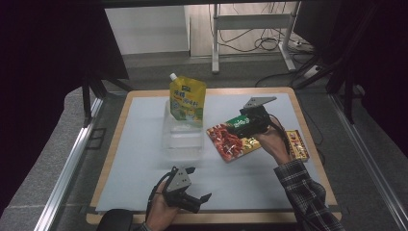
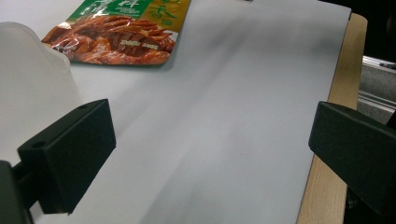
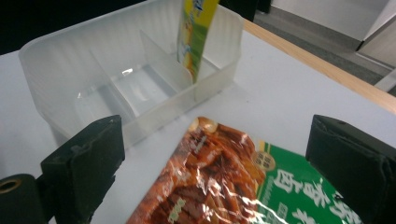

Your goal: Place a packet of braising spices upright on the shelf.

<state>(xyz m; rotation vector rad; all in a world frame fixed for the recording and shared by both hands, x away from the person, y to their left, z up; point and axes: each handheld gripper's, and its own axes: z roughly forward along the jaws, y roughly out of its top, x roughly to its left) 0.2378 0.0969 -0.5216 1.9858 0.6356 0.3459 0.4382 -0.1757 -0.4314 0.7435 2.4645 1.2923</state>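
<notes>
The desk, covered by a pale sheet, fills the middle of the high view. At its centre stands one clear plastic bin with dividers; in the right gripper view the bin sits in the upper left of the frame, with compartments open and mostly bare.

One yellow spouted drink pouch stands upright in the bin's far compartment, so one item looks already packed. One red and green snack packet lies flat on the desk just right of the bin, and one smaller yellow-red packet lies at the right of the frame beyond the hand. By my judgement, two packets are left to place.

The right tool hovers over the snack packet, jaws wide apart on either side of it in the right gripper view, where the packet lies at lower centre; nothing is clamped yet. The left tool, at the bottom centre of the high view, is also spread open and idle above bare desk, with the packet's corner in the upper left of its own view.

Count: two tools, one bin, one pouch, two packets.
</notes>
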